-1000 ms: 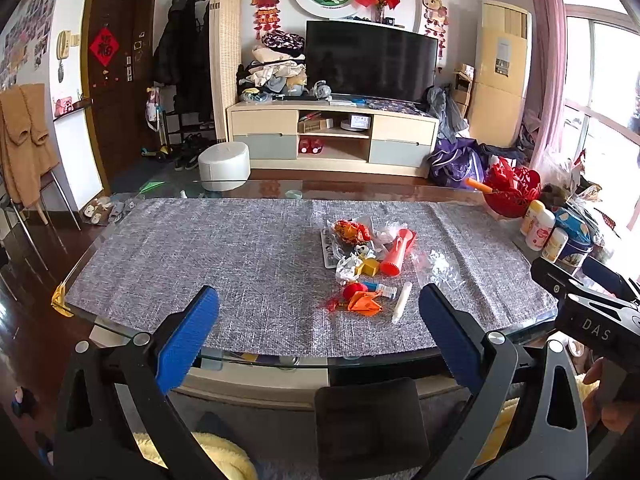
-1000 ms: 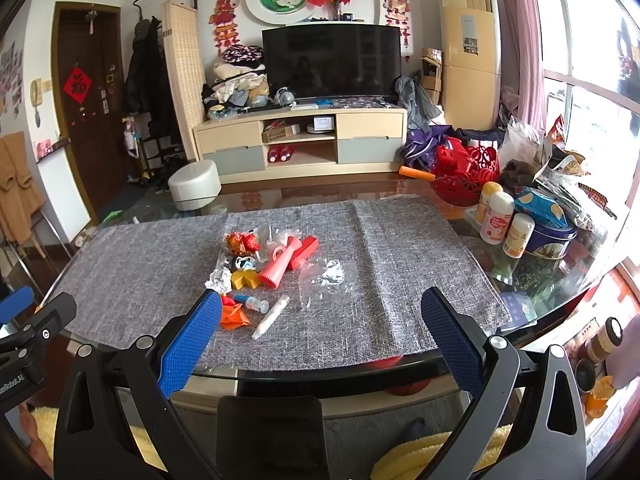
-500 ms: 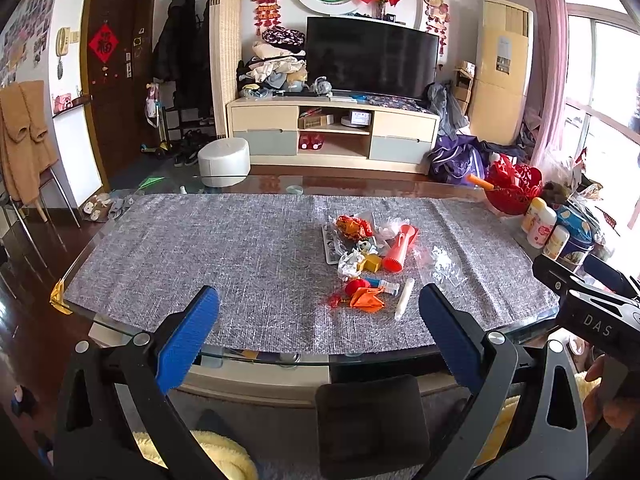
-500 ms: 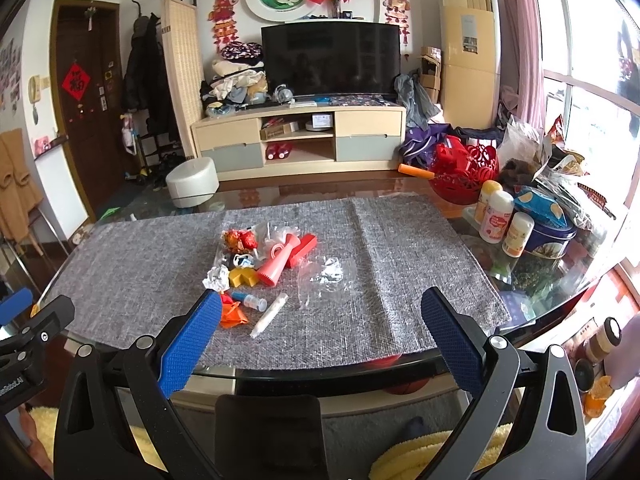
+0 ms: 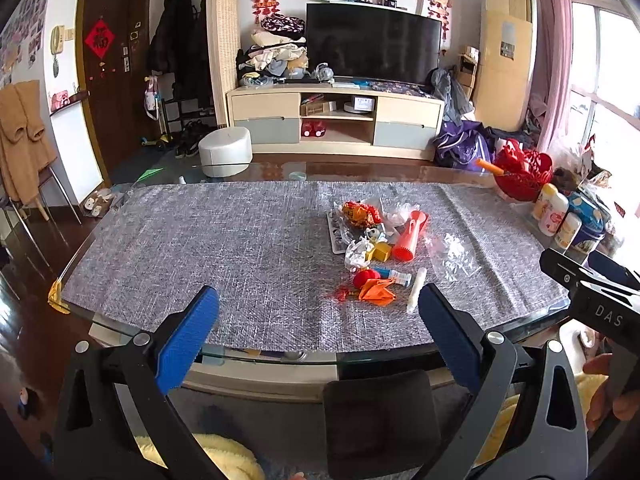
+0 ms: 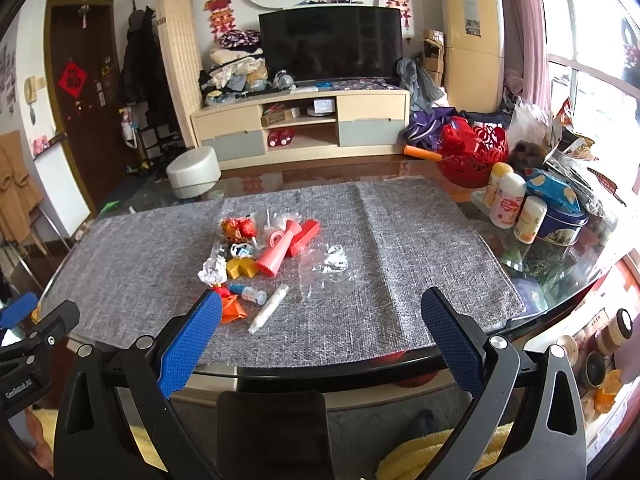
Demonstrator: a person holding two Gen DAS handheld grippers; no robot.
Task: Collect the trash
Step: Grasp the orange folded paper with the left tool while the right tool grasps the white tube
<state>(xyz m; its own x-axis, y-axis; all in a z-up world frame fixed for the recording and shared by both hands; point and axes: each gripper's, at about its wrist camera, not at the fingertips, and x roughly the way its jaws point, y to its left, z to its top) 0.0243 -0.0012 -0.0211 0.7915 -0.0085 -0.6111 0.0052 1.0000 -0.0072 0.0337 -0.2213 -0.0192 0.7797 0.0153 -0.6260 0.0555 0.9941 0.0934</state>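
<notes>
Behind the glass table stands a living room with a dark television on a low cabinet. On the table lies a grey cloth, and the trash pile sits on it, right of the middle in the left view: an orange crumpled paper, a red cone-shaped tube, a white crumpled wrapper, a clear plastic bag and a white stick. The left gripper and the right gripper both hover at the near edge of the table, jaws wide apart, holding nothing. At the far right stand bottles and a red basket.
</notes>
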